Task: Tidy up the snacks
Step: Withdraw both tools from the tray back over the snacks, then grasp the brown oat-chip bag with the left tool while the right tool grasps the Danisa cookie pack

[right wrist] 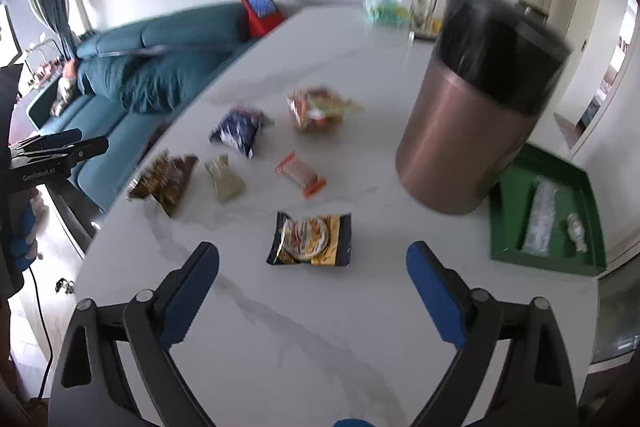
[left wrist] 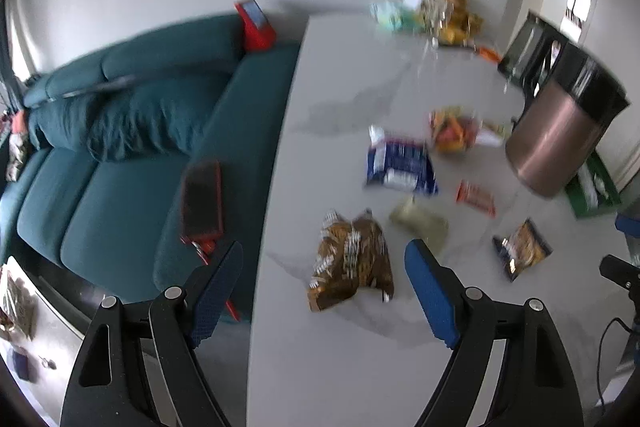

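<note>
Both blue-padded grippers, left gripper [left wrist: 324, 281] and right gripper [right wrist: 312, 269], are hovering released, empty; right should be descending squarely around near black-yellow crinkly snack packet [right wrist: 310, 239].

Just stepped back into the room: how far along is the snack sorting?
Barely started, it seems. Nothing is in hand: the left gripper and right gripper are both open and empty. Six packets lie loose on the marble table, including the noodle packet, blue bag and orange bar. The copper bin and green tray stand beside them.
</note>
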The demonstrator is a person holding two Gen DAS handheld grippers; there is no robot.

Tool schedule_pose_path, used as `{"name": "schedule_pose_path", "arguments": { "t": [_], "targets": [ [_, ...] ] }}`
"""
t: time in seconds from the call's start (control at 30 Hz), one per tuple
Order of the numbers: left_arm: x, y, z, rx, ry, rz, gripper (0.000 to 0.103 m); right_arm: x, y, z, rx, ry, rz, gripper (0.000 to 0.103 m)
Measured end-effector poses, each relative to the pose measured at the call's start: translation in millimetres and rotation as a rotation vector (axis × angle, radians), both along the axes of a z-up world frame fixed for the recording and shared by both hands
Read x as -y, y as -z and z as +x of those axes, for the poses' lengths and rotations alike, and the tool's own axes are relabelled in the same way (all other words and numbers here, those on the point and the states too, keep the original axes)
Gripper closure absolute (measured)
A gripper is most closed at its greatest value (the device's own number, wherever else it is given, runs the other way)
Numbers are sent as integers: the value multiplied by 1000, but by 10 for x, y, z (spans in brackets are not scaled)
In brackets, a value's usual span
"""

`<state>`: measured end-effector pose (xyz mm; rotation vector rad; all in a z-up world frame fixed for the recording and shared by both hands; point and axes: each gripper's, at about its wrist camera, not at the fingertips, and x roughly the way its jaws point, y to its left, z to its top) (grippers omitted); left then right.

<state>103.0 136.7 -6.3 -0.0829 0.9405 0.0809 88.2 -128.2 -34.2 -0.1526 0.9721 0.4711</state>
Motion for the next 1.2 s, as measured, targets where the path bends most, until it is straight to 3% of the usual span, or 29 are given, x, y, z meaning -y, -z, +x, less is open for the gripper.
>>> {"name": "schedule_pose_path", "arguments": {
  "t": [0.17, 0.57, 1.17, 1.2],
  "targets": [
    [59, 336, 125, -68, 24, 10, 24, -168, 326, 170, -71, -10, -45, 0],
    [175, 667, 377, -148, 43, 18, 24, -362, 739, 510, -151, -12, -107, 0],
    [298, 725, 434, -156, 44, 45, 25, -449, 925, 633, -167, -38, -153, 0],
    [304, 727, 436, -157, 43, 48, 29, -446, 926, 630, -168, -38, -157, 4]
  ]
}}
